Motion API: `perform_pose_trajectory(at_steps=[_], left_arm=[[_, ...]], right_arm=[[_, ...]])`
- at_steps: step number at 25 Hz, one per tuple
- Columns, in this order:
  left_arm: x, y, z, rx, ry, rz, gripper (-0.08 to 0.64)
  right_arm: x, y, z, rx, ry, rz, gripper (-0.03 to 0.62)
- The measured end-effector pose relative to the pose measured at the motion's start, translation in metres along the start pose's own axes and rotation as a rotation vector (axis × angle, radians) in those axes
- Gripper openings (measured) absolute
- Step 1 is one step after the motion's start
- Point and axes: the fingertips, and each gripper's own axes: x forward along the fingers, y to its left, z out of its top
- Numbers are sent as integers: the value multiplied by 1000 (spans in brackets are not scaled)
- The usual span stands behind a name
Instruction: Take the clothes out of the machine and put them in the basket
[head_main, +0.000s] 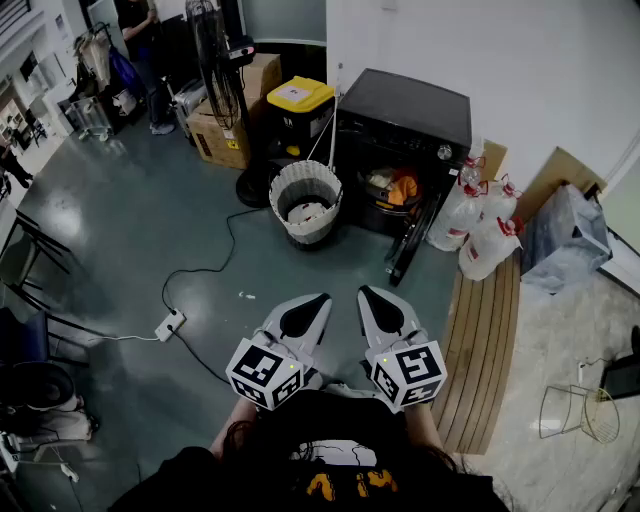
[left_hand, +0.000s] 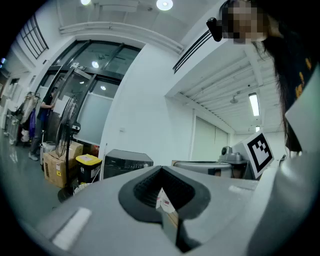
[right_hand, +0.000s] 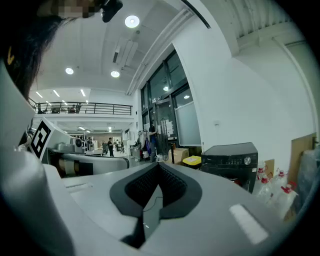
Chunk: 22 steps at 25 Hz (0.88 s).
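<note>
The black washing machine (head_main: 405, 115) stands against the far wall with its door (head_main: 413, 238) swung open toward me. Orange and pale clothes (head_main: 398, 188) lie in its drum. Left of it sits the white woven basket (head_main: 306, 200), with something pale in its bottom. My left gripper (head_main: 316, 300) and right gripper (head_main: 369, 293) are held side by side low in the head view, well short of the machine, both shut and empty. The left gripper view shows its shut gripper (left_hand: 161, 174) with the machine (left_hand: 127, 161) beyond it; the right gripper view shows the same, gripper (right_hand: 159, 171) and machine (right_hand: 232, 160).
A yellow-lidded bin (head_main: 297, 98), cardboard boxes (head_main: 222, 135) and a standing fan (head_main: 222, 60) crowd the back left. Several water jugs (head_main: 482, 228) stand right of the door. A power strip (head_main: 169, 324) and cable lie on the floor; wooden planks (head_main: 490, 340) run along the right.
</note>
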Motion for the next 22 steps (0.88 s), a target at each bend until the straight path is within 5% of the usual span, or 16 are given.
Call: perform_pose_trajectory(at_steps=[22], left_arm=[[-2,-1,-6,9,34,40,0]], right_arm=[[2,-6,-14,44,15,49,15]])
